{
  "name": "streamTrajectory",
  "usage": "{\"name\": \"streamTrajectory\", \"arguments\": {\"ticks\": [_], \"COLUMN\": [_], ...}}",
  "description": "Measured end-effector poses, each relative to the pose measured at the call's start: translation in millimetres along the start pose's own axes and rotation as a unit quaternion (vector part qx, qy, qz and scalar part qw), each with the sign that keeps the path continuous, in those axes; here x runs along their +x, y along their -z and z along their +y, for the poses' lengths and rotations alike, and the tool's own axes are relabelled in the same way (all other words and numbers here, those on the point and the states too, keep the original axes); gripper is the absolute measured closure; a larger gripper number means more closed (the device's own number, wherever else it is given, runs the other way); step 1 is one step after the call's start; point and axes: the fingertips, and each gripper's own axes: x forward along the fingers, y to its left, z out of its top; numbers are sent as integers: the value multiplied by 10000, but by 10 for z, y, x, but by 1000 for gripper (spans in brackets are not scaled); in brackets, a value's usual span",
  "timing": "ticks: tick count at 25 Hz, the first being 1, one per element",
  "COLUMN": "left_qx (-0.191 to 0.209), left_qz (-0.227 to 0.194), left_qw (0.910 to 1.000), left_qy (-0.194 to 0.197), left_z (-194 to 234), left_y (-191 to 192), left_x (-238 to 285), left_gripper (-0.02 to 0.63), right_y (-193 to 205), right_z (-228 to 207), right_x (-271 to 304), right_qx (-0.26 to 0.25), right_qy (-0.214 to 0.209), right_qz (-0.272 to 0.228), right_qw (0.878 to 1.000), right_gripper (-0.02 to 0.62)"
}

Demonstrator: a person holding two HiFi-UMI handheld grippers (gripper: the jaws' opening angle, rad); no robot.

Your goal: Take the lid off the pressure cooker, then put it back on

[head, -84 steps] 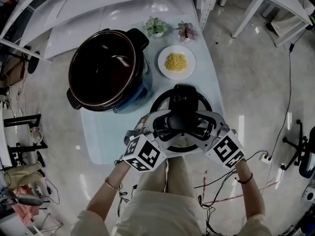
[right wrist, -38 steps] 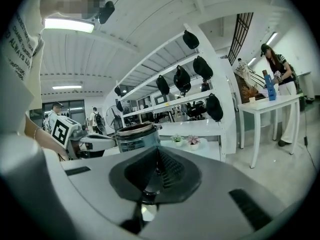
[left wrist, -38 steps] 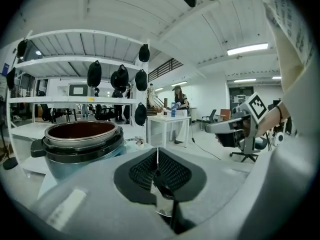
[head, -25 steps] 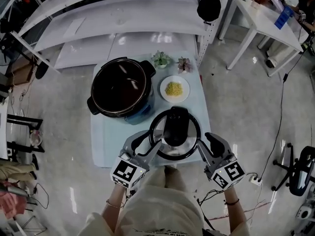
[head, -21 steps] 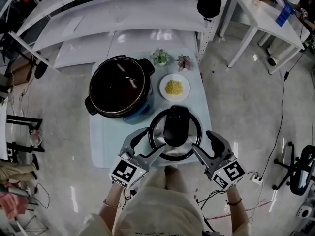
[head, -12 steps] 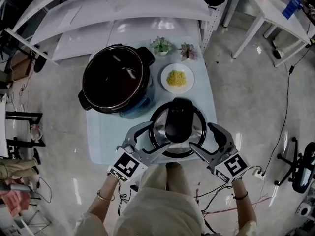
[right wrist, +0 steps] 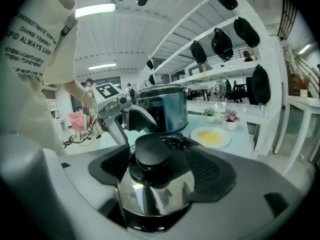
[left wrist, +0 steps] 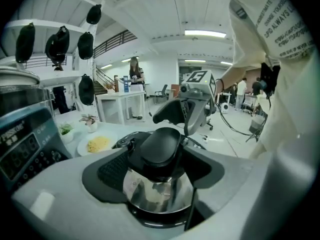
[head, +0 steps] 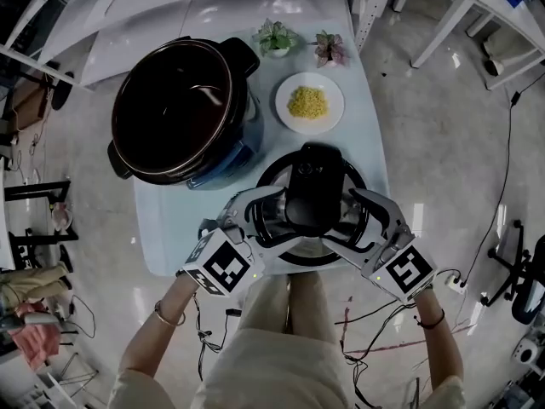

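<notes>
left gripper (head: pixel 271 218), right gripper (head: pixel 347 220) jaws just opened, straddling lid (head: pixel 313 177), not clamped; cooker (head: pixel 232 164) 10 o'clock; sleeve (right wrist: pixel 35 34) print "change yourself".

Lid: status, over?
Left gripper and right gripper open, jaws just opened wide, lid between each pair, unclamped. Lid on table, off cooker. Plate beyond lid, not touching.

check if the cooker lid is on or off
Off: the lid rests on the table beside the pressure cooker, which stands uncovered.
</notes>
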Motion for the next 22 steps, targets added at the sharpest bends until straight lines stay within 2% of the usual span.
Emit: {"name": "streamTrajectory", "arguments": {"ticks": [8,17,22], "left_qx": [338,609,896], "left_qz": [110,250,434], "left_qw": [9983,9950,9898], "left_qy": [451,756,1014], "left_z": [-28,-29,-79], "left_y": [43,39,70], "left_x": [188,261,292], "left_gripper": [282,282,282], "right_y": [85,109,147], "right_z": [52,70,125], "right_x": [190,293,334], "right_qx": [-176,-456,-692], "right_qy": [-423,-749,-1010], "right_qz": [149,394,594], "right_qw": [9988,9954,9907], "right_gripper": [235,235,236]}}
